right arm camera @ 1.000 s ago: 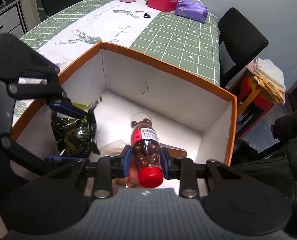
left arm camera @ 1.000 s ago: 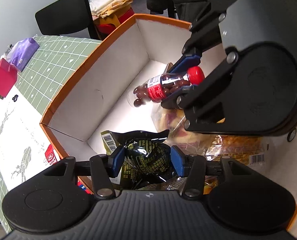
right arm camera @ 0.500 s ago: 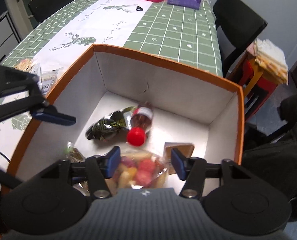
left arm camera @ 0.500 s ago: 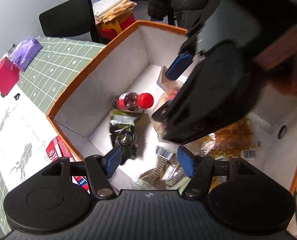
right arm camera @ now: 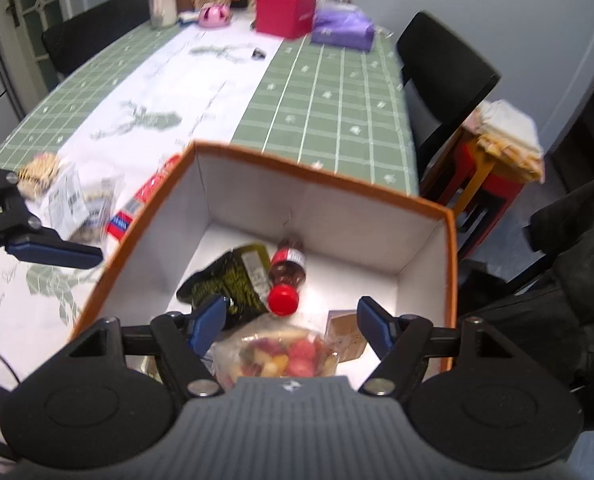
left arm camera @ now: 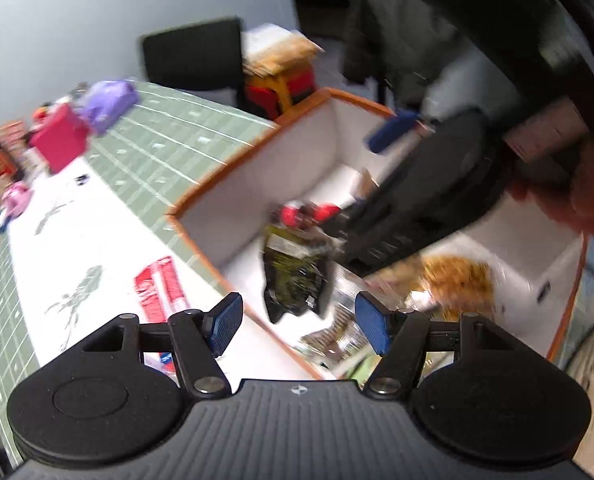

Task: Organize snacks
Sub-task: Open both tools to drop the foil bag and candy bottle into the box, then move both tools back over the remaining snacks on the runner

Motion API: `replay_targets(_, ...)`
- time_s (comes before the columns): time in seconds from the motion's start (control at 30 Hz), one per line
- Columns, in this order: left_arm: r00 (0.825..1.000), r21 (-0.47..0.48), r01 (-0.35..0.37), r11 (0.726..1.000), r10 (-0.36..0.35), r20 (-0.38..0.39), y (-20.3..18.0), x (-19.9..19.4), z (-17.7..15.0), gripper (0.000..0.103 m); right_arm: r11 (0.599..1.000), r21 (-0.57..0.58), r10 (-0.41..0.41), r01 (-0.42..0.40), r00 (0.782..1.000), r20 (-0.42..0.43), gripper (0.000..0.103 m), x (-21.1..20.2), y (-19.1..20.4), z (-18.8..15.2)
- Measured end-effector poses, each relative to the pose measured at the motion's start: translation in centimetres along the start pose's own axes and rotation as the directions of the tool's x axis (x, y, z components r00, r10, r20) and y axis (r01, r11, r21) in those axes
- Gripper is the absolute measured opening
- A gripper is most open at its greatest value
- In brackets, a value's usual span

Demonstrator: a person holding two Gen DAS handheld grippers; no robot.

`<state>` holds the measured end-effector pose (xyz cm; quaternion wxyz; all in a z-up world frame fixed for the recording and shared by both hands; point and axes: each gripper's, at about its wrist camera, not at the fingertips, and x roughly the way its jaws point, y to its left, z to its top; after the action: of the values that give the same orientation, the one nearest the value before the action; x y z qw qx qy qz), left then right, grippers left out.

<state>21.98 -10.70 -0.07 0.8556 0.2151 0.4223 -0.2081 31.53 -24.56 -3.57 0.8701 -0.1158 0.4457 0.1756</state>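
Left claw: the left gripper (left arm camera: 297, 322) has just been opening, its blue pads now stand apart with nothing between them, held above the near rim of the box
Right claw: the right gripper (right arm camera: 291, 322) has just been opening too, jaws apart and empty, over the box's near end
Container: the orange-rimmed cardboard box with white inner walls (right arm camera: 317, 176) sits at the table's end on the green checked tablecloth (right arm camera: 329, 92)
In the box: a black and yellow foil snack pouch (right arm camera: 233, 280) lies flat on the floor with a small clear bottle of dark round sweets with a red cap (right arm camera: 287, 276) touching its side, cap end toward the right claw; a clear bag of mixed coloured candies (right arm camera: 283, 356) and a tan paper packet (right arm camera: 345, 332) lie nearer still; an orange-gold crinkled packet (left arm camera: 457, 280) shows in the left view
Still outside: a red and white flat packet (right arm camera: 137, 204) just beside the box's left wall, clear-wrapped snacks (right arm camera: 77, 196) beyond it
Key relation: those loose packs lie left of the box, on the left claw's side, so the left hand looks nearer; the red packet's long axis runs roughly along the box wall
Judgement: the pouch and bottle look dropped in; the loose packs probably come next
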Motion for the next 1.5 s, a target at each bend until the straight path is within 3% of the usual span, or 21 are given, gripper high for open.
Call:
replay_targets(0.2,0.997,-0.131,-0.064,0.989,0.07,0.044,1.6,-2.5,-1.5,0.076,1.0,0.007,-0.019,0.019,1.0,0.023,0.075,-1.8,2.0,-0.6)
replay_targets(0.5,0.991,-0.282,-0.125,0.951,0.109,-0.072,4.4,-5.2,-4.6,0.076,0.997,-0.076,-0.017,0.019,0.999,0.031,0.076,-4.8,6.0,-1.6)
replay_targets(0.6,0.99,-0.32,-0.135,0.938,0.116,-0.079,5.4,-6.1,-6.1,0.076,0.995,-0.1,0.007,0.001,0.997,0.072,0.08,-6.2,7.4,-1.6)
replay_targets(0.8,0.976,-0.371,-0.218,0.902,0.207,-0.071,8.4,-7.9,-8.7,0.076,0.985,-0.169,0.06,-0.035,0.988,0.144,0.081,-7.7,10.6,-0.8)
replay_targets(1.07,0.941,-0.397,-0.334,0.855,0.324,-0.096,12.8,-8.2,-11.4,0.076,0.96,-0.25,0.162,-0.126,0.978,0.128,0.085,-6.2,14.9,0.8)
replay_targets(1.5,0.941,-0.507,-0.33,0.797,0.319,-0.111,18.6,-5.3,-14.0,0.076,0.945,-0.278,0.189,-0.173,0.981,0.033,0.085,0.1,19.0,3.5)
